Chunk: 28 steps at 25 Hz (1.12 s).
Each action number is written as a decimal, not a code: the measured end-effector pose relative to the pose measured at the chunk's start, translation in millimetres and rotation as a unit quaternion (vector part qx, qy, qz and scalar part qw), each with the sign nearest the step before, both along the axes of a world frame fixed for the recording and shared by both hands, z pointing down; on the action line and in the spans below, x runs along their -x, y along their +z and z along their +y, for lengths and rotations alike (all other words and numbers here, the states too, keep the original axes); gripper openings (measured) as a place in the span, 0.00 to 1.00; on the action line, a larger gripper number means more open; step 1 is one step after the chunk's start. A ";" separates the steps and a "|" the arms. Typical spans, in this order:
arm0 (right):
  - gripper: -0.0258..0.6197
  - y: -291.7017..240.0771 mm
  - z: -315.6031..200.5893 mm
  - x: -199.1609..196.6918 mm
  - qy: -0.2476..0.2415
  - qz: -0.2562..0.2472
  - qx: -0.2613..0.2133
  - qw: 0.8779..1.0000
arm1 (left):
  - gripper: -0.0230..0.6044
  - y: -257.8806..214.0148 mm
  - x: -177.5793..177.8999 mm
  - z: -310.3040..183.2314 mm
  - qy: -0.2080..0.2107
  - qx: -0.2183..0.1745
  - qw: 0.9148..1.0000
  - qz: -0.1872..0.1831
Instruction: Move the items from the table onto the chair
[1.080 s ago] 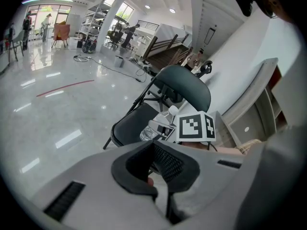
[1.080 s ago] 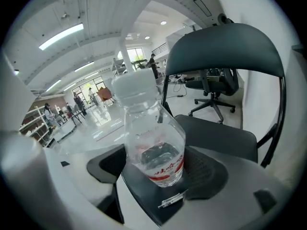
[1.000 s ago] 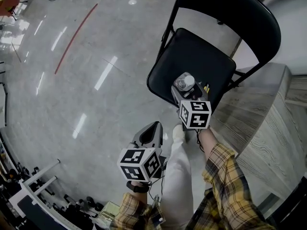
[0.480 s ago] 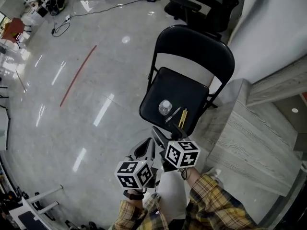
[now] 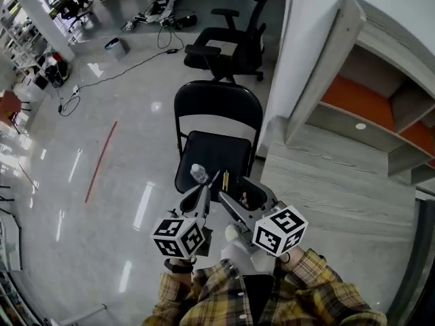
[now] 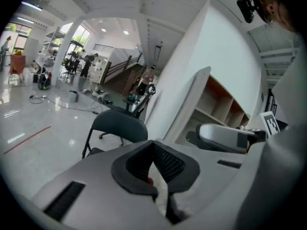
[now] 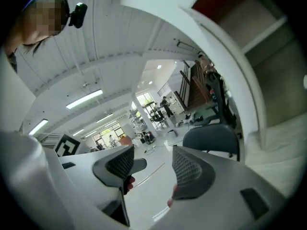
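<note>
Floor [image 5: 81, 182]: glossy and open to the left of the chair, so swing wide there.
Left tongs [image 6: 154, 145]: shut tight, holding nothing.
Plastic bottle [image 5: 198, 174]: it appears upright on the seat's left front part. I judge it light, smooth and tippy, so grip its body, not the cap.
Slim sticks [image 5: 225, 179]: two lie on the seat just beside the bottle, too small to name. They are probably light and prone to roll, so pinch them mid-length.
Folding chair [image 5: 219, 100]: the items sit near the seat's front rim, so nudge nothing forward.
Right tongs [image 7: 152, 159]: the jaws stand apart with nothing between them and have just been closing.
Worktop [image 5: 340, 189]: it lies right of the chair, and no item shows on the part you can see.
Shelf unit [image 5: 380, 107]: it overhangs the worktop, so mind it when you lift.
</note>
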State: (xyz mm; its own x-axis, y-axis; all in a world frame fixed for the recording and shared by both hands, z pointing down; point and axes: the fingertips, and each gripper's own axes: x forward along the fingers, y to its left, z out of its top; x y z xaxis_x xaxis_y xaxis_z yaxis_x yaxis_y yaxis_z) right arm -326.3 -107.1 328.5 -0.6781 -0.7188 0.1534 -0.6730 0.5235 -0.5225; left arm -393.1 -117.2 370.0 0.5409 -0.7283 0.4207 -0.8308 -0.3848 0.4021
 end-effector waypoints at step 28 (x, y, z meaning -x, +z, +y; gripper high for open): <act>0.07 -17.6 168.8 -520.5 0.280 0.074 -0.007 0.957 | 0.04 -43.8 -489.6 117.0 0.265 -0.026 0.964 0.010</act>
State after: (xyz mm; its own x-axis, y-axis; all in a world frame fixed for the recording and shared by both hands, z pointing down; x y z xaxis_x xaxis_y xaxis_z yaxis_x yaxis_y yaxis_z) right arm 194.2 61.8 310.9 -0.1569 -0.9659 0.2061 -0.9164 0.0646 -0.3949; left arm 96.5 -0.3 326.2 0.8501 -0.3670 0.3777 -0.5045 -0.7731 0.3844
